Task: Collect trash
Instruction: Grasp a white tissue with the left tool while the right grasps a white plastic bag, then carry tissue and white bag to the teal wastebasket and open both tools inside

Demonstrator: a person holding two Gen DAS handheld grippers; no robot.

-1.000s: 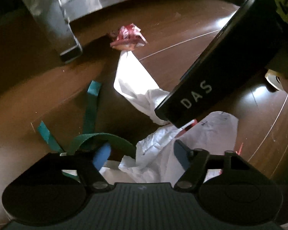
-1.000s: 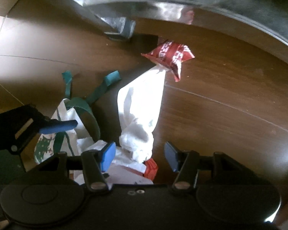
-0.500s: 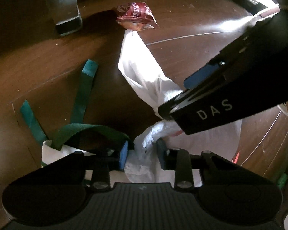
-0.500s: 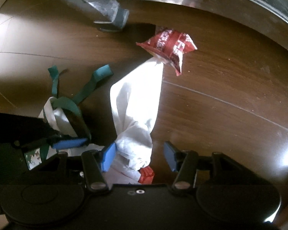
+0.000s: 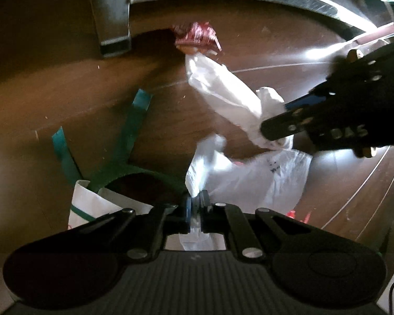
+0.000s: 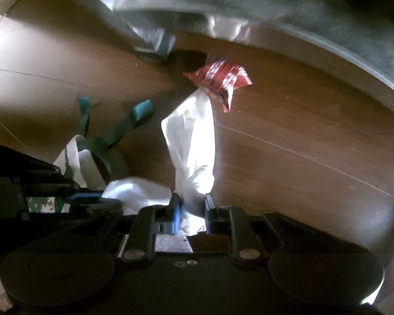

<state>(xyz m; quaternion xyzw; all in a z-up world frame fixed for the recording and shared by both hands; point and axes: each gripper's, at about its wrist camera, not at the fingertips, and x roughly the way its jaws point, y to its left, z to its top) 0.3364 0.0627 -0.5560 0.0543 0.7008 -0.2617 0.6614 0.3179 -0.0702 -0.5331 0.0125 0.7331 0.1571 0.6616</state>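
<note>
Both hand-held grippers, left (image 5: 195, 204) and right (image 6: 192, 204), have just closed onto the white bag (image 6: 194, 141); red wrapper (image 6: 219, 77) lies beyond its far tip, right nearer.

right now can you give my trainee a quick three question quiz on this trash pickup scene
1. True or false: the left tool is shut on part of the white plastic bag.
2. What does the right tool grip?
A. the red wrapper
B. a bunched handle of the white plastic bag
C. a green strap
3. Fill in: the red wrapper lies on the wooden floor near the foot of a metal ____.

Key: 1 true. 2 B; its jaws have just been closing, with the plastic between them. 3 leg.
</note>
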